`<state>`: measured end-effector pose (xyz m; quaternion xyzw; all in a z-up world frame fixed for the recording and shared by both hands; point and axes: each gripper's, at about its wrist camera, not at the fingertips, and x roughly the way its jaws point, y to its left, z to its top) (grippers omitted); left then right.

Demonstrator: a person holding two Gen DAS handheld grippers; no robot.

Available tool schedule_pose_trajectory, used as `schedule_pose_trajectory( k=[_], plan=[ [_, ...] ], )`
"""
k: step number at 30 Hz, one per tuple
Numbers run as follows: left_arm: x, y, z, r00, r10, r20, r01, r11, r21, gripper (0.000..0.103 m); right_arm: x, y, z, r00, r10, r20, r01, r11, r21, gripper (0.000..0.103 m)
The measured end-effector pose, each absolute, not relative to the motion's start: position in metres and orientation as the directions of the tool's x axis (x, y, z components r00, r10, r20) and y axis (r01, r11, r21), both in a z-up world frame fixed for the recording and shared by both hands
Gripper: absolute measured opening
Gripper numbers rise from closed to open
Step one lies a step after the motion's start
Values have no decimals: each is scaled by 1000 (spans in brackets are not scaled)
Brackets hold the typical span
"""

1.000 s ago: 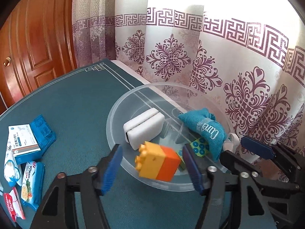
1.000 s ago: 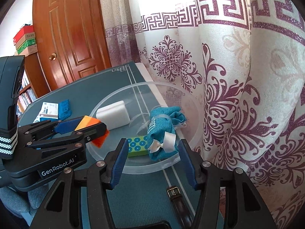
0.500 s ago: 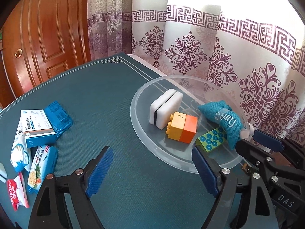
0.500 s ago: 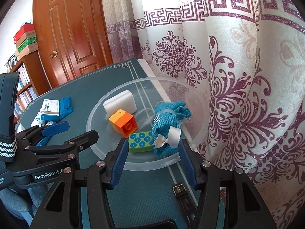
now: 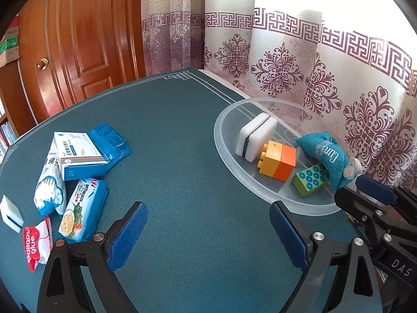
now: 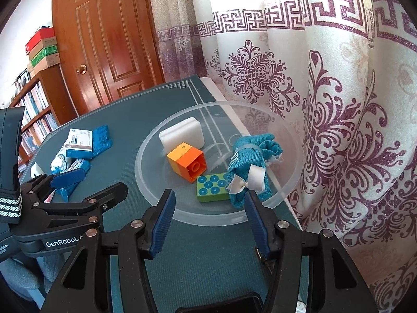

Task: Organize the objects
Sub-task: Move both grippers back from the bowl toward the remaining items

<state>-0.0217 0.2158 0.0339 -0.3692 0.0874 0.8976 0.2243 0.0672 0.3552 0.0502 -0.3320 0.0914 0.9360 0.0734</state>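
A clear plastic bowl (image 5: pixel 229 161) (image 6: pixel 146 190) stands at the table's right edge by the curtain. In it lie a white sponge (image 5: pixel 256 137) (image 6: pixel 182 133), a yellow-and-orange brick (image 5: pixel 277 160) (image 6: pixel 186 161), a green dotted brick (image 5: pixel 310 180) (image 6: pixel 212 187) and a teal cloth pouch (image 5: pixel 325 156) (image 6: pixel 247 167). My left gripper (image 5: pixel 208 234) (image 6: pixel 86 182) hangs over bare table left of the bowl, its jaws opening wide with nothing between them. My right gripper (image 6: pixel 208 219) (image 5: pixel 375 190) stands open at the bowl's near rim, holding nothing.
Loose on the green table mat (image 5: pixel 169 135) at the left: a white-and-blue box (image 5: pixel 78 156), a blue packet (image 5: pixel 109 143), a cotton-swab bag (image 5: pixel 48 187), a noodle packet (image 5: pixel 83 208), a red glue packet (image 5: pixel 36 242), a small white sponge (image 5: pixel 10 214). A wooden door (image 5: pixel 86 39) and patterned curtain (image 5: pixel 312 65) stand behind.
The left gripper let go of the yellow-and-orange brick, which now lies in the bowl. It then drew back to the left of the bowl with its jaws spreading wider. The right gripper stayed put.
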Motion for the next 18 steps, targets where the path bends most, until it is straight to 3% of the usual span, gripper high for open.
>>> schedule_pose_trajectory(
  k=[18],
  plan=[
    [-16, 176, 32, -669, 259, -696, -387, -922, 29, 100, 65, 317, 45, -754, 22, -657, -137, -983, 124, 61]
  ],
)
